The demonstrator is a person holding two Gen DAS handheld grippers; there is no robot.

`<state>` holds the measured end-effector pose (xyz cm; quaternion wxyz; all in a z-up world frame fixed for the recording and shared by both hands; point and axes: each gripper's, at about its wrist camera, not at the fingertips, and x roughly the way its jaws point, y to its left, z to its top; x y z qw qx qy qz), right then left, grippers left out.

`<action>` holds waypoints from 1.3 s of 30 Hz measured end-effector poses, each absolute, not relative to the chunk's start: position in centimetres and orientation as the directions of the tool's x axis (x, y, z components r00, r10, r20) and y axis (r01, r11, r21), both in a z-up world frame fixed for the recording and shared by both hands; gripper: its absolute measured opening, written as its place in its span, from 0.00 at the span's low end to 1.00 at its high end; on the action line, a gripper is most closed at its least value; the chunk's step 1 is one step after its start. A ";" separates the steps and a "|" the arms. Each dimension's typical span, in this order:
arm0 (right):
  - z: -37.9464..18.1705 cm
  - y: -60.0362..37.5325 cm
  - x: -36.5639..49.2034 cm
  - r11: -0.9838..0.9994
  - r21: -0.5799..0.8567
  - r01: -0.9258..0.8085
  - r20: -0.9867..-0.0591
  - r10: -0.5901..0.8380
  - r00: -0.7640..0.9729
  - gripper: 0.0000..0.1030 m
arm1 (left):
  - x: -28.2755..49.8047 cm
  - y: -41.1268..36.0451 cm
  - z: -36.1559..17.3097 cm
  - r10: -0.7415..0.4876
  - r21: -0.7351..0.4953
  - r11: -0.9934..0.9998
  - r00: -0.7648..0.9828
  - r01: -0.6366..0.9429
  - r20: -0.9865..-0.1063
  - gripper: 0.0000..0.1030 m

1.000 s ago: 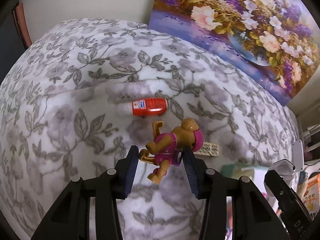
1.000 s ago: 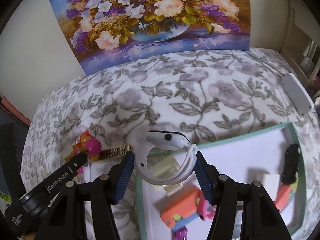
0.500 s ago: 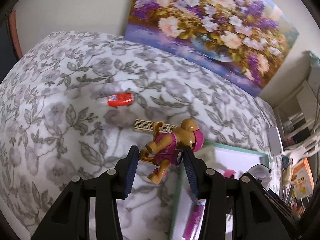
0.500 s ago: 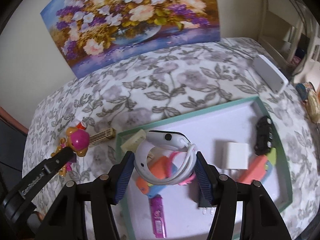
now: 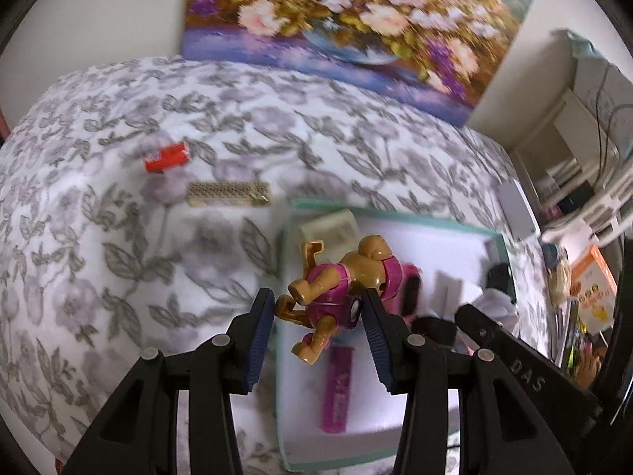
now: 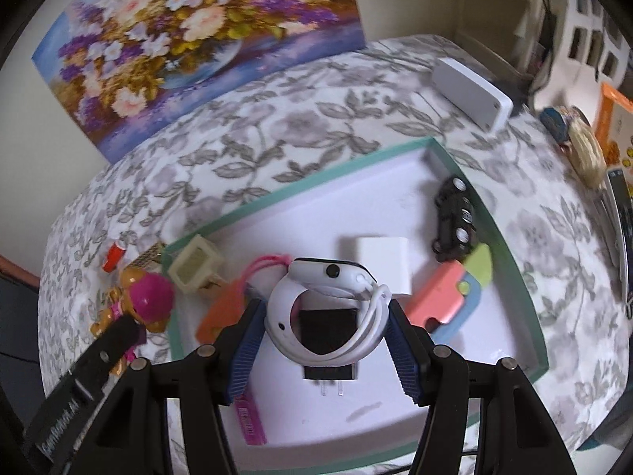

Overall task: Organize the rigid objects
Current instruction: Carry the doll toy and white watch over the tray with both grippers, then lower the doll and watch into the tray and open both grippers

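Observation:
My left gripper is shut on a brown and pink toy dog and holds it above the left edge of the teal-rimmed white tray. The toy dog also shows in the right wrist view, left of the tray. My right gripper is shut on a white smartwatch with a coiled white cable, above the middle of the tray. In the tray lie a black toy car, a white charger block, a cream cube, a pink bar and a black plug.
A red tube and a gold mesh strap lie on the floral cloth left of the tray. A white box sits at the far right. A flower painting leans on the back wall. Clutter stands past the right edge.
Both grippers have moved right and forward over the tray, each with its object still held. The tray now fills more of both views.

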<state>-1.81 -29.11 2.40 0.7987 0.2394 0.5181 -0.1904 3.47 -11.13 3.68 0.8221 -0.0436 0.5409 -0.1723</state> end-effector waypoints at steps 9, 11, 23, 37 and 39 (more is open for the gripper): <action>0.9 -29.9 -2.2 0.802 0.164 0.575 -0.936 -0.057 0.347 0.62 | 2.4 -12.8 1.9 -0.335 -0.263 0.926 0.267 0.271 -0.904 0.46; 0.7 -29.8 -2.0 0.806 0.157 0.571 -0.939 -0.058 0.339 0.62 | 2.4 -13.0 1.4 -0.335 -0.270 0.926 0.241 0.265 -0.911 0.46; 0.2 -29.6 -1.5 0.817 0.149 0.558 -0.942 -0.055 0.332 0.63 | 2.6 -13.4 -1.2 -0.301 -0.265 0.933 0.129 0.243 -0.945 0.46; 0.0 -30.0 -1.2 0.808 0.156 0.569 -0.942 -0.051 0.331 0.64 | 3.2 -13.2 -0.5 -0.285 -0.252 0.941 0.126 0.227 -0.950 0.51; 0.1 -30.0 -1.2 0.808 0.157 0.568 -0.941 -0.052 0.334 0.64 | 3.3 -13.0 0.0 -0.295 -0.261 0.939 0.137 0.225 -0.946 0.60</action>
